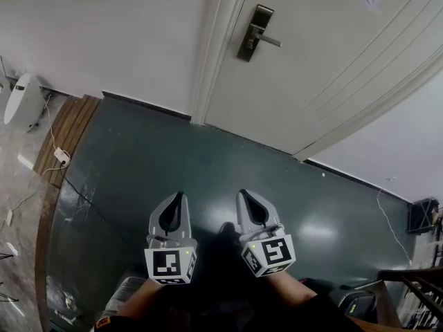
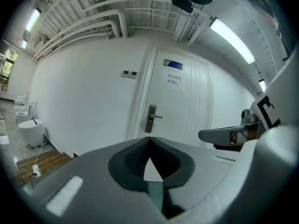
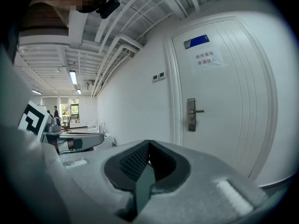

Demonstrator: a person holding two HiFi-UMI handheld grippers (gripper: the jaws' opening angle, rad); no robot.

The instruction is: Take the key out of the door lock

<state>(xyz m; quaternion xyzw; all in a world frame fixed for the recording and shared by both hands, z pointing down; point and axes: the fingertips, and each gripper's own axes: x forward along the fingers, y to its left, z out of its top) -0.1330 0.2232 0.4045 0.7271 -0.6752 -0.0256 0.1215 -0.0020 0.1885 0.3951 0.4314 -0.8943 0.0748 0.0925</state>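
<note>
A white door (image 1: 332, 68) stands shut ahead, with a dark metal lock plate and lever handle (image 1: 253, 33) near its left edge. The same lock (image 2: 151, 118) shows in the left gripper view and the lock (image 3: 191, 114) in the right gripper view. A key is too small to make out in any view. My left gripper (image 1: 181, 195) and right gripper (image 1: 242, 193) hang side by side over the dark green floor, well short of the door. Both are shut with nothing between their jaws. Their tips (image 2: 149, 139) (image 3: 148, 143) point toward the door.
A white round appliance (image 1: 24, 101) and a wooden board (image 1: 66, 133) with a power strip (image 1: 61, 155) and cables lie at the far left. A paper sign (image 2: 174, 80) hangs on the door. A black box (image 1: 421, 215) sits at the right wall.
</note>
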